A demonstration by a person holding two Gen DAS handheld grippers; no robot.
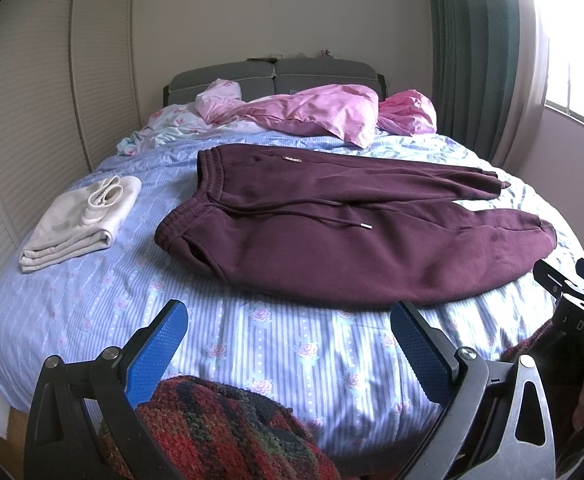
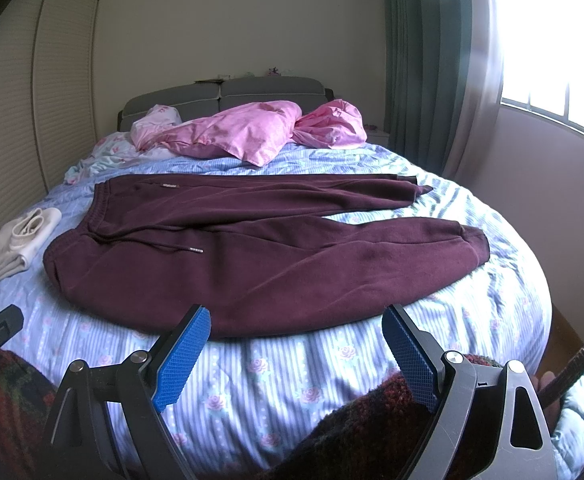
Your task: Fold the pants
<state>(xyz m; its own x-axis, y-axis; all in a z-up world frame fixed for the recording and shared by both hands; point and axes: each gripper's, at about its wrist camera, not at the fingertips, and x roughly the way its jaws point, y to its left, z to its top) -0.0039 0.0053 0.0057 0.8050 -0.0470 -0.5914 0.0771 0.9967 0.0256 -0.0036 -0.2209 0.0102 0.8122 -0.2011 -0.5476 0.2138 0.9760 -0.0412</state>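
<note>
Maroon sweatpants (image 1: 332,236) lie spread flat on the bed, waistband to the left, both legs stretched to the right; they also show in the right wrist view (image 2: 252,248). A drawstring (image 1: 344,222) lies across the front. My left gripper (image 1: 288,320) is open and empty, held above the bed's near edge, short of the pants. My right gripper (image 2: 296,324) is open and empty, its fingertips just before the near hem of the pants. The right gripper's body shows at the right edge of the left wrist view (image 1: 572,300).
The bed has a blue striped floral cover (image 1: 292,360). A folded cream garment (image 1: 80,220) lies at the left. Pink bedding (image 1: 316,114) is heaped at the grey headboard. Louvred closet doors stand left, curtain and window right. A knitted sleeve (image 1: 220,432) shows below the fingers.
</note>
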